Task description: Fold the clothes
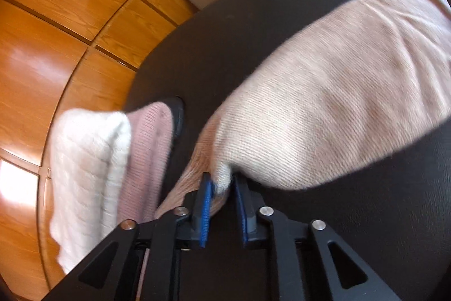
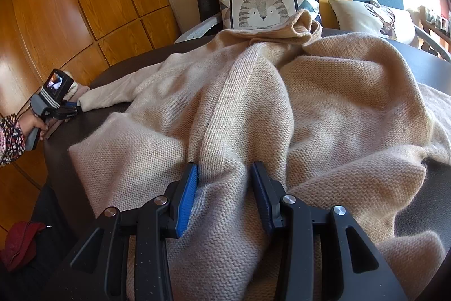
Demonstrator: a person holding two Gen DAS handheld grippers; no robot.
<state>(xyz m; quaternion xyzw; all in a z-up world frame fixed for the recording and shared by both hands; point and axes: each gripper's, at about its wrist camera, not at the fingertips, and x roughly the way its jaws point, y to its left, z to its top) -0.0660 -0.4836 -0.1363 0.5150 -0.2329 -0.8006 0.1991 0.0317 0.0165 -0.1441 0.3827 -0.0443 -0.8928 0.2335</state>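
Beige knit cardigan [image 2: 253, 109] lying rumpled across dark tabletop [image 1: 225, 27], sleeve-spreading step under way, no fold made yet
Left gripper [image 1: 221, 185] is sitting at the sleeve cuff [image 1: 222, 179] near the tabletop edge, jaws narrow with cuff tip between them, seemingly letting go; right gripper [image 2: 224, 168] is pinching a bunched ridge of the body, jaws half-wide. Next move likely needs the sleeve laid flat, then a regrip to fold it inward over the body; folded pink-and-white clothes [image 1: 112, 160] are lying beside
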